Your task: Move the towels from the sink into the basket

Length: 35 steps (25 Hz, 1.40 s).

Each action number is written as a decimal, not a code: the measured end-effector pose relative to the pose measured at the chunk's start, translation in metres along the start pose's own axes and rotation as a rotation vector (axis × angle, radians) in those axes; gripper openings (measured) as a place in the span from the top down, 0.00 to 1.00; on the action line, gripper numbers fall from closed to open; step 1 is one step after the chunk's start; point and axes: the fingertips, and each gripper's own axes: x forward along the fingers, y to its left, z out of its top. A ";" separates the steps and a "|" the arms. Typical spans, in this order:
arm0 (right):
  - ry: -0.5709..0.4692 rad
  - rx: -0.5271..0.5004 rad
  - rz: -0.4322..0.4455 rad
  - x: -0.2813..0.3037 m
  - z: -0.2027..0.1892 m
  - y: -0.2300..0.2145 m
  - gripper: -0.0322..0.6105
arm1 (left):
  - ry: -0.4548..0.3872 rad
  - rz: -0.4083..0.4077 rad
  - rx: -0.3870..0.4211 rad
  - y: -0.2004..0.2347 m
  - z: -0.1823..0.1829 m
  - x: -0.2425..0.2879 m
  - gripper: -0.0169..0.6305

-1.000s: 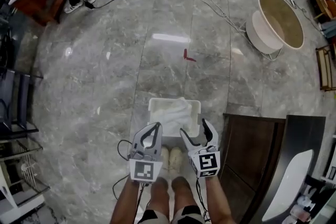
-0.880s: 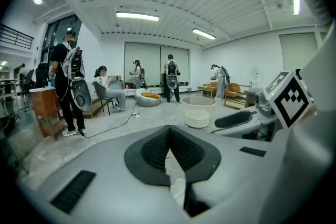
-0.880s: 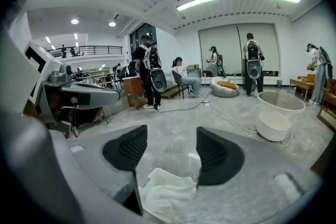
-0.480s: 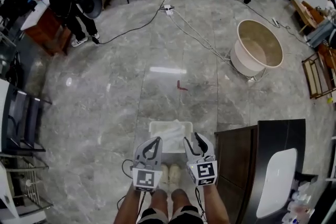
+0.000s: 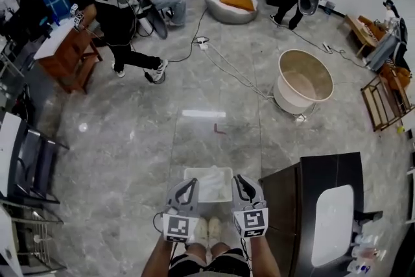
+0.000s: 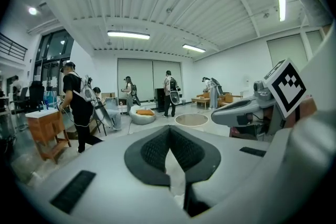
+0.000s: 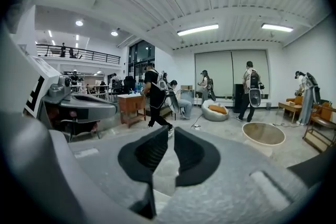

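Drop seems done: towels (image 5: 211,182) lie in the basket (image 5: 189,174) under the jaws. The left gripper (image 5: 192,183) has its jaws together, the right gripper (image 5: 239,180) has just been closing; both are empty. Next, I think: the sink (image 5: 332,225), to the right of the jaws.

Grey marble floor (image 5: 130,133) gleamed under strip lights (image 6: 128,35), round beige tub (image 5: 303,82) at right, wooden desk (image 5: 68,52) at left, white beanbag (image 5: 231,2) near far wall, ribbed white ceiling (image 6: 173,2).

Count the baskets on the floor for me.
1: the white basket on the floor beside the dark counter, with a white towel in it. None other shows, though furniture could hide one.
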 end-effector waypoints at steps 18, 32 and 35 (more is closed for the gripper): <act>-0.069 -0.040 -0.067 -0.071 0.044 -0.001 0.95 | -0.071 0.004 0.019 -0.016 0.047 -0.042 0.96; -0.071 -0.033 -0.065 -0.078 0.038 0.000 0.95 | -0.074 -0.003 0.026 -0.025 0.043 -0.045 0.96; -0.074 -0.027 -0.069 -0.080 0.036 -0.002 0.95 | -0.073 -0.003 0.032 -0.026 0.041 -0.045 0.96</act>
